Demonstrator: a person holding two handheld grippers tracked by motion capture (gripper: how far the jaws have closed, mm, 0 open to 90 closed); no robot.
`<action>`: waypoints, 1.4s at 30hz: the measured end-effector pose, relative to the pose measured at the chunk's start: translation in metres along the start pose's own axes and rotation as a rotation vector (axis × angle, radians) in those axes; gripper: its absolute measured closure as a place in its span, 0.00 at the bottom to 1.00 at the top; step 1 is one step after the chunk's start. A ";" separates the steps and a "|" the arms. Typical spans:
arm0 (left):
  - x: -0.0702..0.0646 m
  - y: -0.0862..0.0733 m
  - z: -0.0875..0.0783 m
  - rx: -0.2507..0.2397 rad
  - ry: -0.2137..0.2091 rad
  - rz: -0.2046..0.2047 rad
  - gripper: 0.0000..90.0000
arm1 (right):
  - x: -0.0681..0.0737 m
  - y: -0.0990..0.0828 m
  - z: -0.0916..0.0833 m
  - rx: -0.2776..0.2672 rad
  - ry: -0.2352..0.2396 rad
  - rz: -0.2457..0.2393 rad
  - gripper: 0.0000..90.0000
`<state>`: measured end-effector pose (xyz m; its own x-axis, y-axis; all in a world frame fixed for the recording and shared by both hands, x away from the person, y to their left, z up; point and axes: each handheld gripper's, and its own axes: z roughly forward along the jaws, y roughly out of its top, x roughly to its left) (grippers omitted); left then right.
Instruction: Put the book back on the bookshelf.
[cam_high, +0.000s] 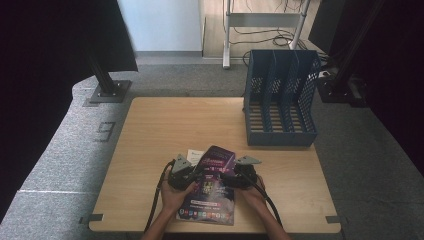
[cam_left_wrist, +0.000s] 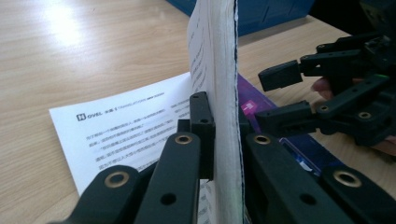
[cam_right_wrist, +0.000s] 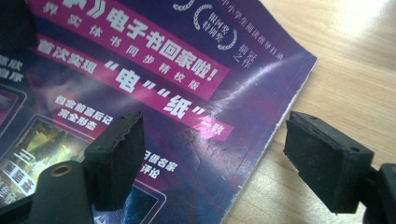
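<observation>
We see a purple book (cam_high: 212, 182) at the near edge of the wooden table (cam_high: 165, 125), lying between the person's two hands. In the left gripper view, the left gripper (cam_left_wrist: 223, 135) has its jaws clamped on a thick wad of the book's pages, which stands up on edge between the black fingers (cam_left_wrist: 201, 122); printed pages below it lie flat against the table. The high view shows that same left gripper (cam_high: 183, 176) at the book's left side, with the far part of the cover raised off the table.

The right gripper (cam_right_wrist: 212, 156) holds its jaws wide apart over the book's glossy cover (cam_right_wrist: 154, 84), one pad above the cover and the other out past the book's edge over bare wood; we judge the pads clear of the book, though the angle makes that hard to confirm. A blue file rack (cam_high: 281, 97) stands at the table's far right corner, well apart from the book.
</observation>
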<state>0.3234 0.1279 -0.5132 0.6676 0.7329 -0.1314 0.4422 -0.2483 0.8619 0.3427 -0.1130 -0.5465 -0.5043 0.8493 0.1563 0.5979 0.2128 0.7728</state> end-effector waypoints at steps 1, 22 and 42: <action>0.000 0.001 -0.001 -0.005 -0.006 0.001 0.96 | -0.001 0.000 -0.001 -0.007 0.002 0.002 0.22; -0.007 0.011 -0.016 -0.074 -0.073 0.009 0.96 | -0.009 0.005 -0.009 -0.035 0.073 0.034 0.17; -0.009 0.013 -0.020 -0.100 -0.101 0.005 0.96 | -0.013 0.006 -0.010 -0.041 0.131 0.059 0.15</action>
<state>0.3110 0.1310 -0.4905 0.7286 0.6631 -0.1717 0.3803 -0.1832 0.9065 0.3467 -0.1272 -0.5381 -0.5482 0.7885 0.2790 0.6039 0.1424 0.7842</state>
